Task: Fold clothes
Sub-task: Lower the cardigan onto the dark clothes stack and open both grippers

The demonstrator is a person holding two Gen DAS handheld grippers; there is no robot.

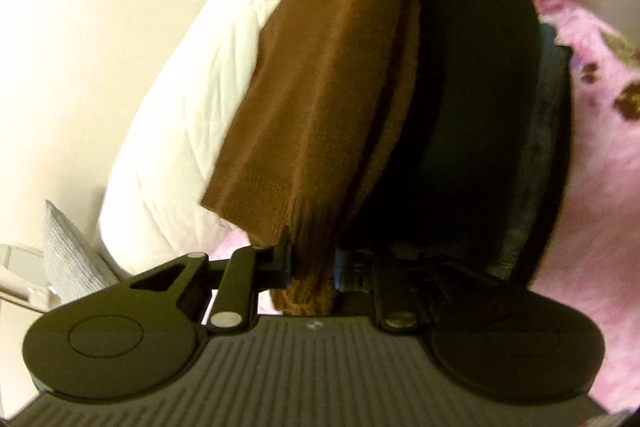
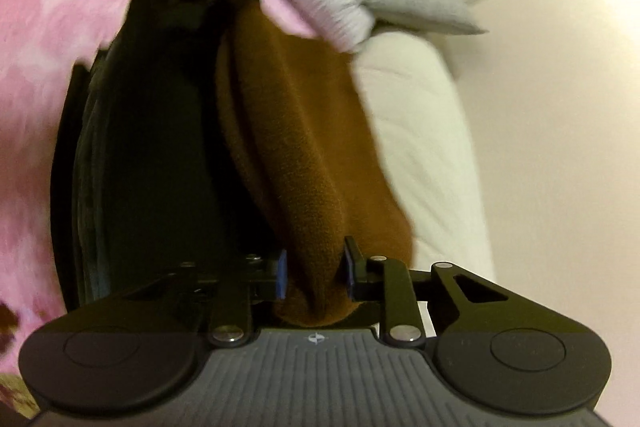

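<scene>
Gripping on both sides: left claw (image 1: 310,263) has its two fingers pressed together on a bunched end of the brown knitted garment (image 1: 320,87); right claw (image 2: 314,275) is likewise clamped on the opposite bunched end of the same cloth, blue pads (image 2: 281,275) biting into it.

Position of garment: strung between the two claws, running straight forward from each toward the other, apparently lifted clear of the bed. Each wrist view shows the opposing claw at the far end of the cloth.

Outward from claws:
- Just beside the brown cloth, on the left claw's right, a dark, nearly black folded stack of fabric (image 1: 472,115) lies on the pink floral fleece blanket (image 1: 600,155). Contact between brown cloth and stack: cannot tell.
- On the left claw's other side, a white quilted pillow (image 1: 180,99); beyond it a grey ribbed cushion (image 1: 68,251) by the cream wall.

Handling judgement:
- Soft, limp, light knit; sags and doubles along its length under its own weight.
- Fuzzy surface, so unlikely to slip from the pads, but loose knit may stretch if pulled taut.
- Best hold looks to be at the ends or corners, as now, gathering several layers so no single layer creeps out.
- Blurred frames; edge and hem detail unreadable.
</scene>
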